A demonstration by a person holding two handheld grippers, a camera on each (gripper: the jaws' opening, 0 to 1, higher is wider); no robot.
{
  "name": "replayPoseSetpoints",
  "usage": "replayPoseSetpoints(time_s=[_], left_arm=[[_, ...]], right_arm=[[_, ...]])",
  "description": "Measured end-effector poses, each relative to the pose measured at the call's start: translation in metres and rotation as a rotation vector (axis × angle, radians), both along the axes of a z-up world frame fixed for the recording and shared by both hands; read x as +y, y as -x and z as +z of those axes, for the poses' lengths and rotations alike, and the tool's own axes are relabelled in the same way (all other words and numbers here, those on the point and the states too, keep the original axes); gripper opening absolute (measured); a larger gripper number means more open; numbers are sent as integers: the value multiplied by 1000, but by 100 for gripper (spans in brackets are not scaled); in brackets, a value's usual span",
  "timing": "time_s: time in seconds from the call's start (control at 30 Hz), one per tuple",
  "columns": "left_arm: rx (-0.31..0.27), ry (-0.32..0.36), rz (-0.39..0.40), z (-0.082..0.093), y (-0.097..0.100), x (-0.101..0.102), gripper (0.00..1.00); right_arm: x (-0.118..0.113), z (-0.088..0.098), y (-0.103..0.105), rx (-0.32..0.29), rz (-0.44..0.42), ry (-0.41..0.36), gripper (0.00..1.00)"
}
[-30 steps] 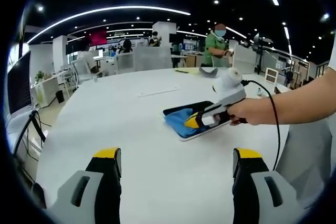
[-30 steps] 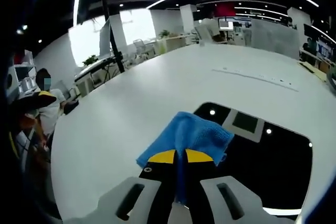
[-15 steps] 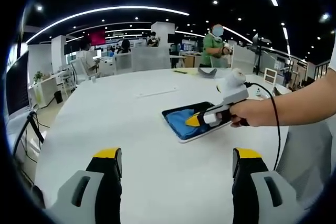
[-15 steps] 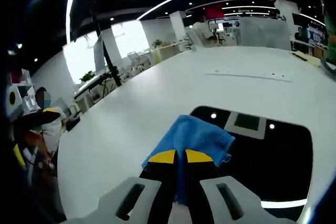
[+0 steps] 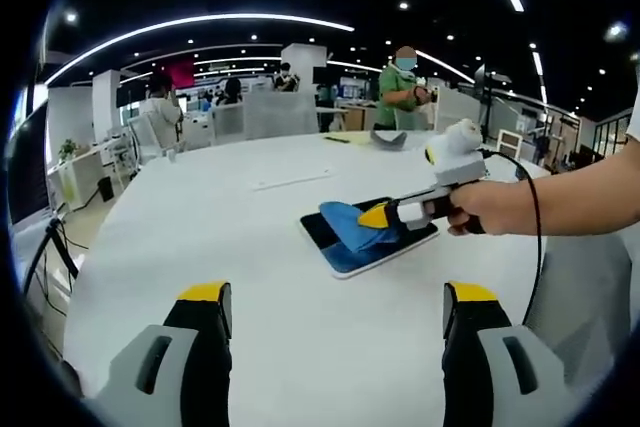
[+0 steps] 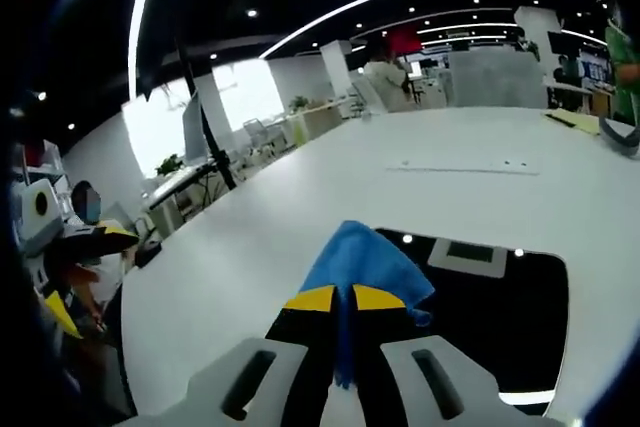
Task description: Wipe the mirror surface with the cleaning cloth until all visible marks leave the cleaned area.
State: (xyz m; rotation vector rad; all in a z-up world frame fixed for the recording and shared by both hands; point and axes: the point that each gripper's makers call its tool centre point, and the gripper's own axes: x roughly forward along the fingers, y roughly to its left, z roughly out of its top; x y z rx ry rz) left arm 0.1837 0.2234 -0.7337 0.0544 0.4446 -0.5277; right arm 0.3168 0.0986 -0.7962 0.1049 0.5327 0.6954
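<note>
- Right gripper (image 6: pixel 340 299), fingers pinching the blue cleaning cloth (image 6: pixel 365 262), works the mirror (image 5: pixel 370 239) lying flat on the white worktop (image 5: pixel 250 237).
- Left gripper (image 5: pixel 335 312) hovers nearby, fingers spread.
- Flat, overlapping strokes should serve best.

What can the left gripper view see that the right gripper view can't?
The left gripper view alone has the hand holding the right tool, plus the left tool with its jaws wide apart and a person in green far off. The right gripper view alone has ceiling lights mirrored in the glass. Both share the blue cloth on the dark mirror and the white table.
</note>
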Motion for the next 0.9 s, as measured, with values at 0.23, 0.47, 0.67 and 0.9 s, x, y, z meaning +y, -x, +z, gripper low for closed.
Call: replayPoseSetpoints(time_s=[0.23, 0.47, 0.67, 0.9], left_arm=[[-7, 1, -17, 1, -1, -5, 88], [-15, 7, -40, 2, -1, -13, 88], [-17, 11, -55, 2, 0, -16, 88], [-24, 18, -73, 4, 0, -22, 88]], right_arm=[[-14, 13, 15, -25, -16, -14, 0], [-36, 6, 29, -7, -46, 5, 0], [-51, 3, 43, 4, -64, 24, 0], [-76, 1, 65, 7, -92, 65, 0]])
